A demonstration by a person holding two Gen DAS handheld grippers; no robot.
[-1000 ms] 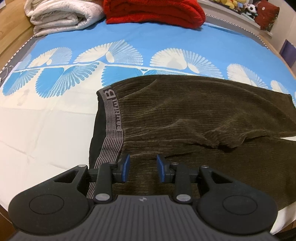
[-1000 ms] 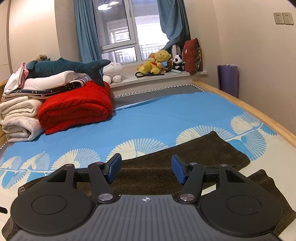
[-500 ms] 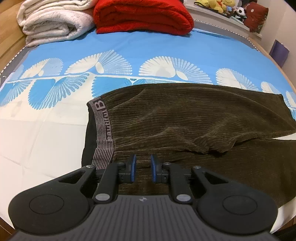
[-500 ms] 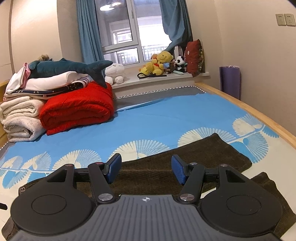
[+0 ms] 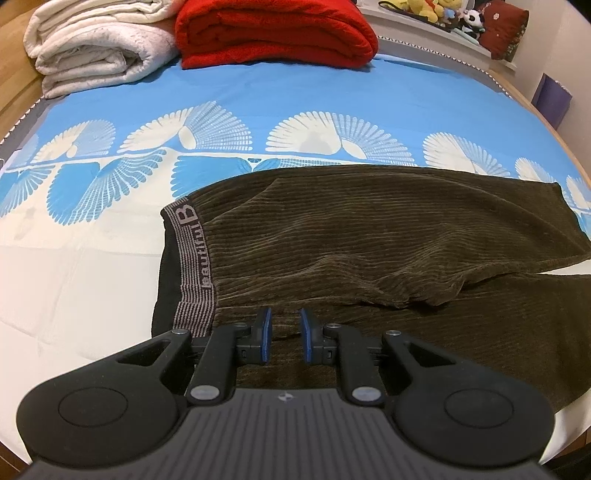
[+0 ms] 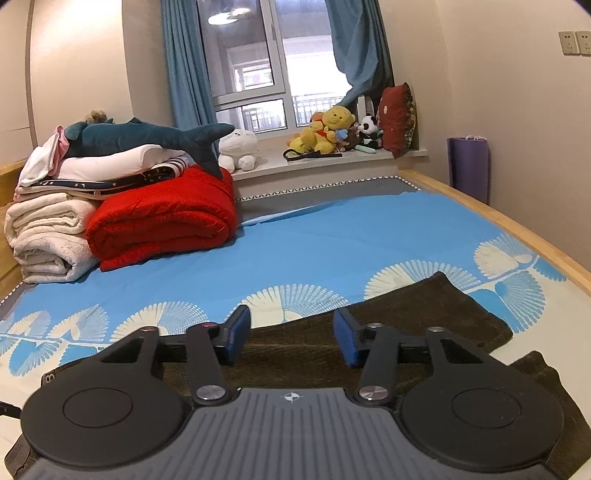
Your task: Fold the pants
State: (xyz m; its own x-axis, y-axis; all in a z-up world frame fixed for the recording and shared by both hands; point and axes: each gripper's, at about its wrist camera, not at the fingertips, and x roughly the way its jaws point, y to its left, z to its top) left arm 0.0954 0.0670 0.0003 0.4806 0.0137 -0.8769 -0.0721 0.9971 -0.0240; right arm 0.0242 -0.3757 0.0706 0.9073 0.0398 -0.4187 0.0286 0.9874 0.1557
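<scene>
Dark brown corduroy pants lie flat on the bed, waistband to the left, legs running right. My left gripper hovers over the near part of the pants beside the waistband, its blue pads a small gap apart and holding nothing. In the right wrist view the pants lie under my right gripper, which is wide open and empty above the legs.
The blue and white bedsheet covers the bed. A red blanket and white folded blankets are stacked at the far side. A wooden bed edge runs along the right. Plush toys sit on the windowsill.
My left gripper's jaws narrowed from a wider gap, then reopened slightly, and it pulled back a little. My right gripper stayed wide open and rose slightly.
</scene>
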